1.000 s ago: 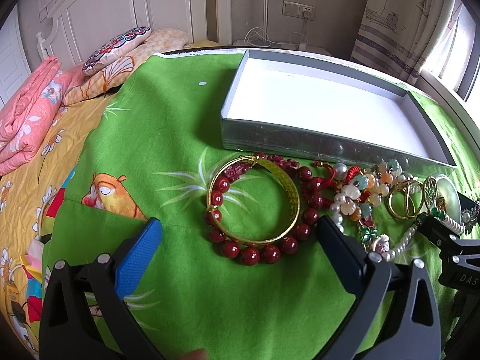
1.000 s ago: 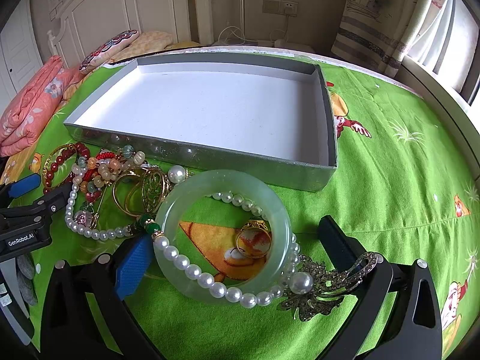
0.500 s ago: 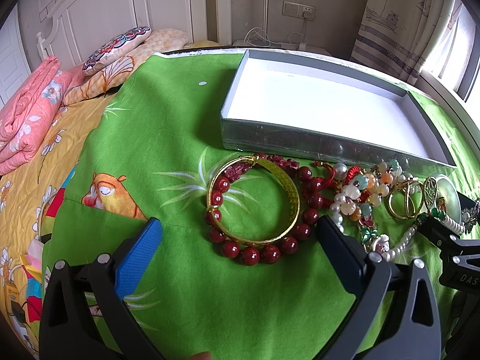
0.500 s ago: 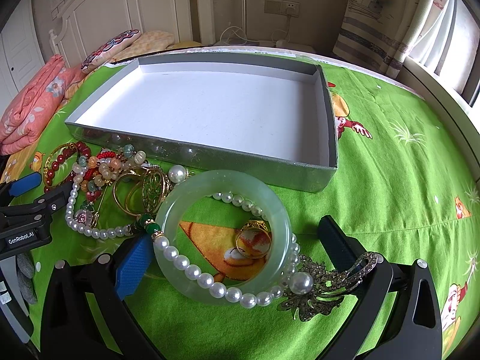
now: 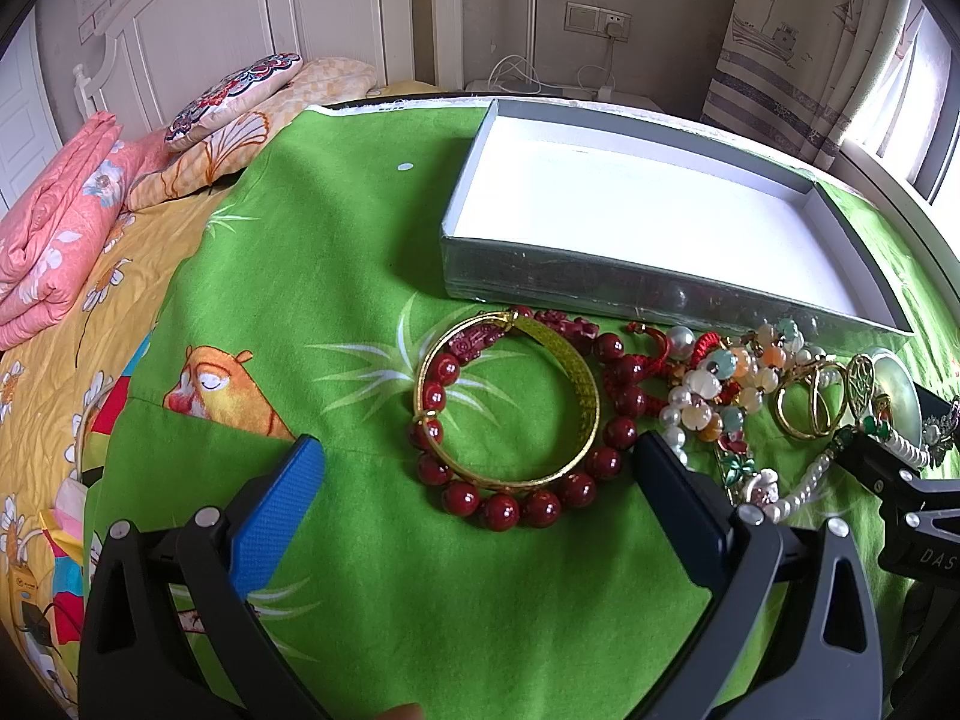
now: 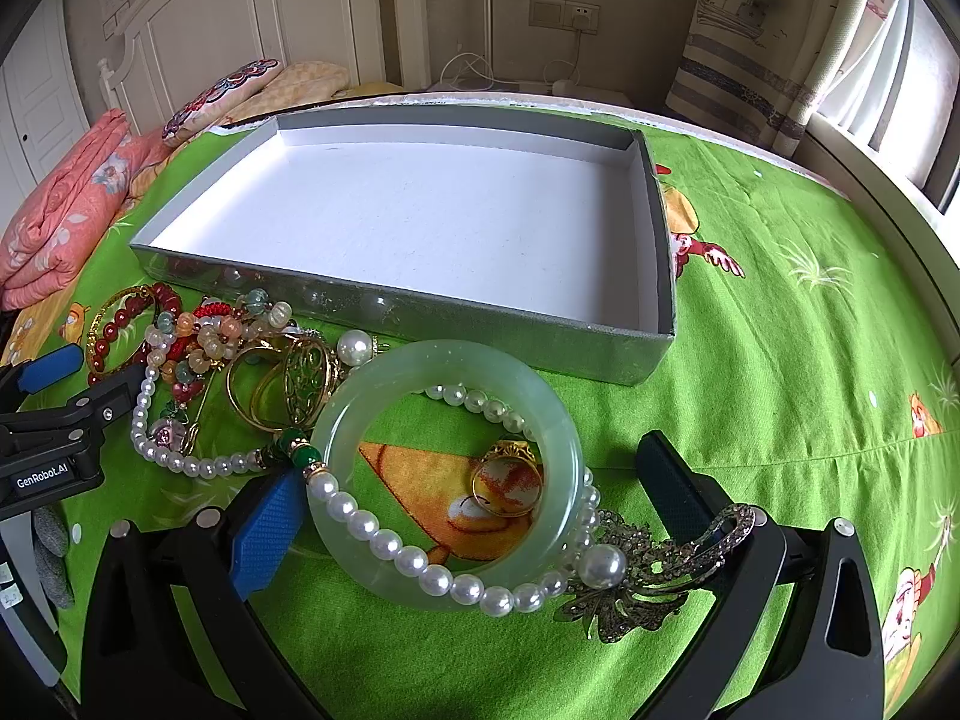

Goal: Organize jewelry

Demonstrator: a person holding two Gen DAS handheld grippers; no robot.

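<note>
A pile of jewelry lies on the green bedspread in front of an empty grey box (image 5: 600, 291) (image 6: 420, 309) with a white floor. My left gripper (image 5: 480, 468) is open, its fingers either side of a gold bangle (image 5: 585, 387) and a red bead bracelet (image 5: 510, 504). My right gripper (image 6: 468, 480) is open around a pale green jade bangle (image 6: 540, 396), with a pearl necklace (image 6: 384, 537), a gold ring (image 6: 507, 480) and a silver brooch (image 6: 648, 576) there. Mixed bead bracelets (image 6: 210, 336) and gold rings (image 6: 270, 384) lie between.
The green cartoon sheet (image 5: 312, 276) covers the bed. Folded pink bedding (image 5: 54, 228) and pillows (image 5: 240, 96) lie at the far left. A white headboard, wall sockets and a curtain (image 6: 756, 30) stand behind. The left gripper's body (image 6: 54, 444) shows in the right wrist view.
</note>
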